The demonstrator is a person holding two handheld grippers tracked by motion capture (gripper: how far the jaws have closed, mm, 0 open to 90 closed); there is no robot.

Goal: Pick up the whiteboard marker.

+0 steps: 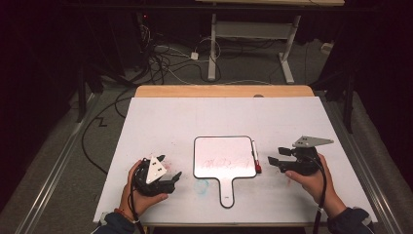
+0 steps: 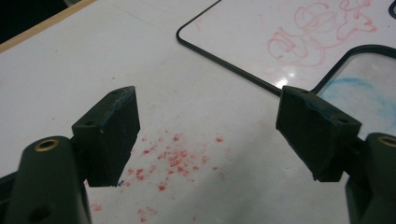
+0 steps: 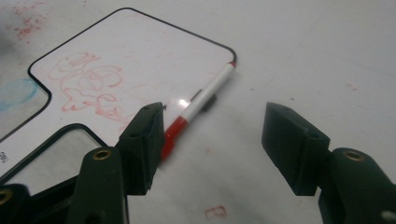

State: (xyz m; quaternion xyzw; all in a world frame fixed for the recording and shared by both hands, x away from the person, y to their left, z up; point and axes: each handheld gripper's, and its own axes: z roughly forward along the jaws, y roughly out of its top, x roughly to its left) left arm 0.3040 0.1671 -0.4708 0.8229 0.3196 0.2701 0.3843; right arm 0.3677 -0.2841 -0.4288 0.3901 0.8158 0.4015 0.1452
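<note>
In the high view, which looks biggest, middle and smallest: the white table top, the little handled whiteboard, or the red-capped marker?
Largest to smallest, as the high view shows them:
1. The white table top, by far.
2. The whiteboard lying on it.
3. The marker, a thin stick along the whiteboard's right edge.
All lie on one surface, so nearness hardly skews this.

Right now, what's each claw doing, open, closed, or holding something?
Left claw: open, holding nothing, over red specks on the white table.
Right claw: open, holding nothing, beside the white marker with red cap.
</note>
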